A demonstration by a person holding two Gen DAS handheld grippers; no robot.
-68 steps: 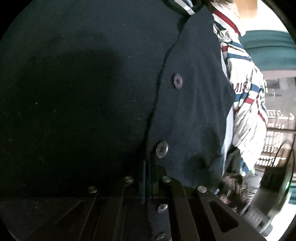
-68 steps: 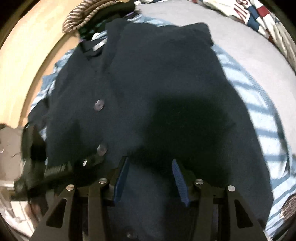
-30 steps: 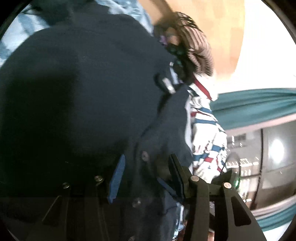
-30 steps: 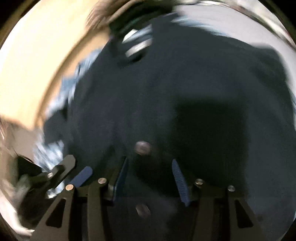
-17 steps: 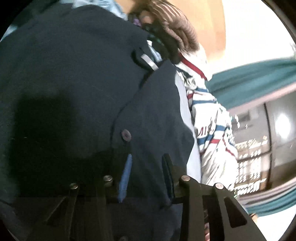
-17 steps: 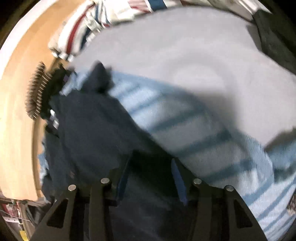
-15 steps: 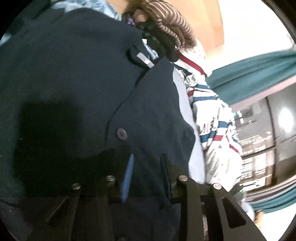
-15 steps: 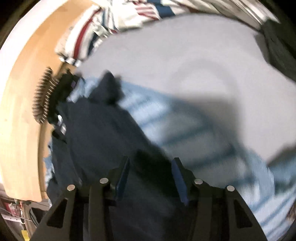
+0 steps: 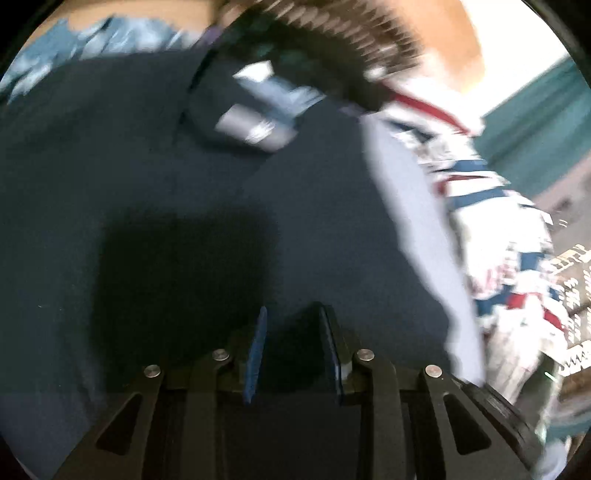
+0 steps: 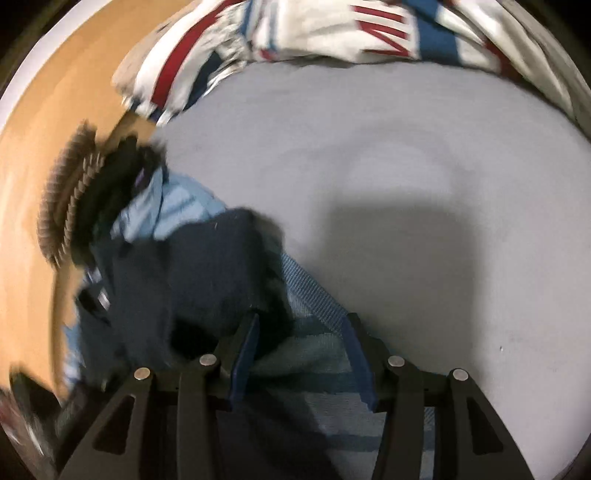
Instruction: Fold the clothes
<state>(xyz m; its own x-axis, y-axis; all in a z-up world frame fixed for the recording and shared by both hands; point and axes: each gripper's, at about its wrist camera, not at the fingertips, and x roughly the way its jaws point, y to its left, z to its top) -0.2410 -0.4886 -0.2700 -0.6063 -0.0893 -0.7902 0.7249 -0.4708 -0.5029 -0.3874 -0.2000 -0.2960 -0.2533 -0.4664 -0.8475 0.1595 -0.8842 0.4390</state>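
Left gripper [image 9: 291,345] spread, navy cardigan [image 9: 147,192] directly under fingers, nothing pinched. Right gripper [image 10: 301,349] spread over blue striped garment [image 10: 314,354]; cardigan bunched ahead-left, grey bed surface [image 10: 369,166] ahead, red-white-blue garment [image 10: 295,33] beyond.

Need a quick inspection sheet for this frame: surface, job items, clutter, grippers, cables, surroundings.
Surface: grey sheet, bare in the middle.
Job's things: navy shirt lying on a blue striped garment.
Clutter: red, white and blue garment at the far edge; brown striped garment beside the wood.
Grippers: left gripper open over the navy shirt; right gripper open over the striped garment.
Cables: nothing seen.
Surroundings: wooden board; teal curtain.
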